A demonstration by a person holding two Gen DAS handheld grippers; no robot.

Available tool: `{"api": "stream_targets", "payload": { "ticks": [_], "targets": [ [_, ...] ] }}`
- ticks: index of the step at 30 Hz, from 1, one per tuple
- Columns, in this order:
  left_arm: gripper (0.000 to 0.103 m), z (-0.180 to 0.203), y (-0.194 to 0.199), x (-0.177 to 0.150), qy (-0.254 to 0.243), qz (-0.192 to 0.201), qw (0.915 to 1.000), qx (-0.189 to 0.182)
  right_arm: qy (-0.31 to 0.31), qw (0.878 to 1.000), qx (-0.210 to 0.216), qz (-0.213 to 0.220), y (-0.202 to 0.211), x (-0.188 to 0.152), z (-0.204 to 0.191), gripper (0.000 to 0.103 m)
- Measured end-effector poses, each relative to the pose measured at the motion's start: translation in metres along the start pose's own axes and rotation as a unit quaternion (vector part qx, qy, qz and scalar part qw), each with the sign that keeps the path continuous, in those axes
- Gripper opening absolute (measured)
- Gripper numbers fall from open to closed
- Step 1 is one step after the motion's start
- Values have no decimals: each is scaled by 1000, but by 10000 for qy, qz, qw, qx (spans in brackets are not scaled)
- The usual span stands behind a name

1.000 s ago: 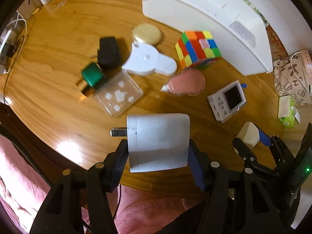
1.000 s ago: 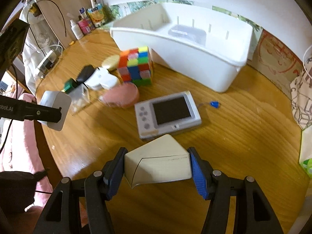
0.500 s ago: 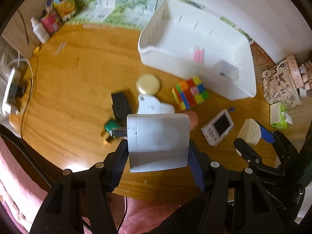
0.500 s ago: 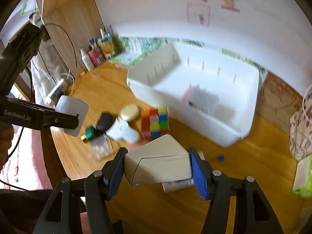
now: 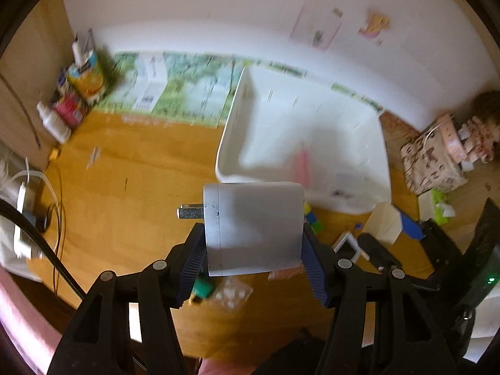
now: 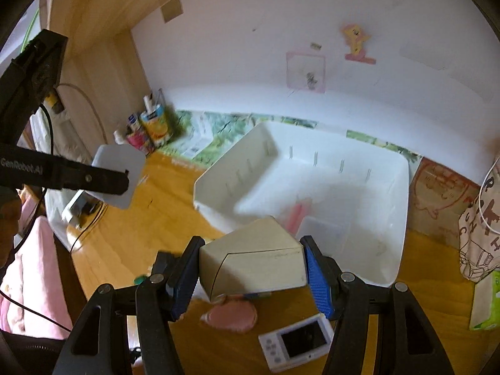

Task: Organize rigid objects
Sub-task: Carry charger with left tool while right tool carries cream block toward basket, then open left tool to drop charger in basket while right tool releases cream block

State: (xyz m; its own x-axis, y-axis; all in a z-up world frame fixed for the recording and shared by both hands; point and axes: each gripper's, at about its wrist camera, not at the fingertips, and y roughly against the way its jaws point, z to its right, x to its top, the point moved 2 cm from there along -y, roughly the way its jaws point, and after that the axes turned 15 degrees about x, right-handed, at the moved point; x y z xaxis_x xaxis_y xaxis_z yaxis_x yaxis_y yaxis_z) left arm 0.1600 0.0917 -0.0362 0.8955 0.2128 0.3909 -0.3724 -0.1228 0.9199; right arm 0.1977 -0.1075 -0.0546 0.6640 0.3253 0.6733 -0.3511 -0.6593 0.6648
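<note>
Above the near edge of the wooden table [image 6: 431, 259], both grippers are held clear of the surface, each loaded. The left gripper [image 5: 253, 251] has its fingers clamped on the flat sides of a white charger block [image 5: 253, 228], whose metal plug prong points off to the left; in the right wrist view the same block hangs in the air over the table's left side. The right gripper [image 6: 253, 268] is closed on a small cream box [image 6: 253, 261] with a folded, peaked top

The white bin [image 6: 312, 187] sits toward the far edge against the wall, its mouth open and facing both cameras, with something pink [image 6: 295, 215] and a clear tub [image 6: 322, 231] already inside – the blur keeps me from saying more about them. Loose things lie on the table before the bin's near wall: a pink pouch-like item [image 6: 232, 314], a white handheld device with a screen [image 6: 297, 342], a green-capped piece [image 5: 201, 289] and a clear plastic case [image 5: 231, 293]

This looks like the carry step – two rigid items lifted and headed for the bin, neither yet over its rim. The next move calls for taking each load past the near wall, lowering it inside, then spreading the fingers. The two tools are near each other, so one should probably go in first, away from the tub
</note>
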Motion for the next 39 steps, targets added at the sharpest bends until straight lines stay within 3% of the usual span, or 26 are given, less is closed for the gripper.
{"api": "stream_targets", "payload": {
  "ticks": [13, 24, 32, 39],
  "targets": [
    [63, 0, -10, 36, -351, 895, 9932, -652, -108, 9939, -468, 989, -7, 10, 13, 63],
    [63, 9, -28, 59, -664, 1876, 9748, -1008, -301, 9816, -1068, 1551, -24, 8, 34, 63],
    [63, 26, -58, 68, -962, 2033, 9699, -937, -750, 9744, -1465, 1533, -47, -1, 67, 63],
    [63, 43, -87, 73, -1276, 1734, 9720, -942, -1021, 9720, -1670, 1303, -60, -8, 83, 64]
  ]
}}
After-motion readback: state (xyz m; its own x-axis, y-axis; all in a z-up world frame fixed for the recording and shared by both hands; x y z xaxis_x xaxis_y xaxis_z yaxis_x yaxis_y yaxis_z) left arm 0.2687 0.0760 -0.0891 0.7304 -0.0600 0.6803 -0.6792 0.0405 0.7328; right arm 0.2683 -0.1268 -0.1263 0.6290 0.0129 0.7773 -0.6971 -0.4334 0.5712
